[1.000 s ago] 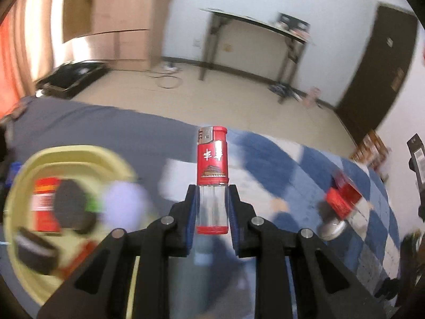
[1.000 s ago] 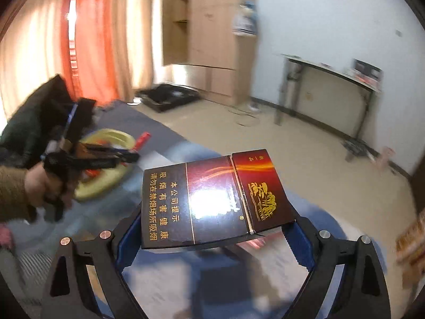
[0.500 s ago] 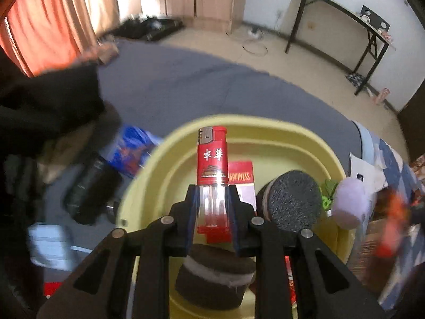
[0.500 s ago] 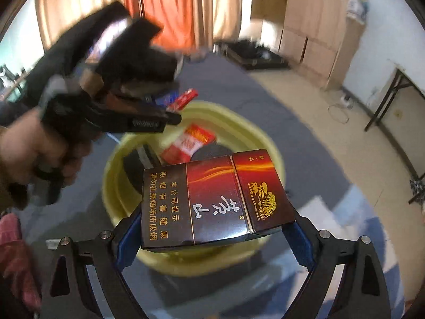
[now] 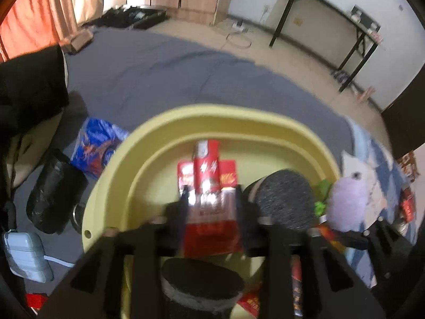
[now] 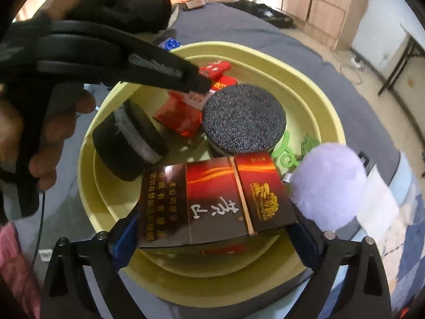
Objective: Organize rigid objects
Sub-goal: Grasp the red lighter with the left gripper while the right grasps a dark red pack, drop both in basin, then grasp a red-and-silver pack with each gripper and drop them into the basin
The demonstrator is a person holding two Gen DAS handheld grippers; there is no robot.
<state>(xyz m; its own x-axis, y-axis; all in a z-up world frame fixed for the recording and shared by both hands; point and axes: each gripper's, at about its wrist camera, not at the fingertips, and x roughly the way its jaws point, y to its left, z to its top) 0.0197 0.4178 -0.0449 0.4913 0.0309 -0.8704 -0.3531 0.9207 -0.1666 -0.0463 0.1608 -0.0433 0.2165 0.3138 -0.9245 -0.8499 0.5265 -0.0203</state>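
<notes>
A yellow basin (image 5: 170, 130) (image 6: 316, 87) on the grey bed cover holds two black round sponges (image 6: 243, 115), red packs and a purple pom-pom (image 6: 328, 183). My left gripper (image 5: 211, 194) hangs over the basin with its fingers spread apart; the red lighter (image 5: 205, 164) (image 6: 216, 67) lies blurred in the basin just beyond its tips. The left gripper also shows in the right wrist view (image 6: 196, 79). My right gripper (image 6: 212, 223) is shut on a dark red cigarette pack (image 6: 212, 202) and holds it flat above the basin's near rim.
Left of the basin lie a blue wrapper (image 5: 97, 143), a black bag (image 5: 54, 199) and a white charger (image 5: 24, 252). A white paper (image 6: 377, 202) and checked cloth lie to the right. A dark desk (image 5: 329, 18) stands by the far wall.
My left gripper has opened and the lighter has left its fingers, now lying in the basin. My right gripper has carried the cigarette pack closer over the basin.
</notes>
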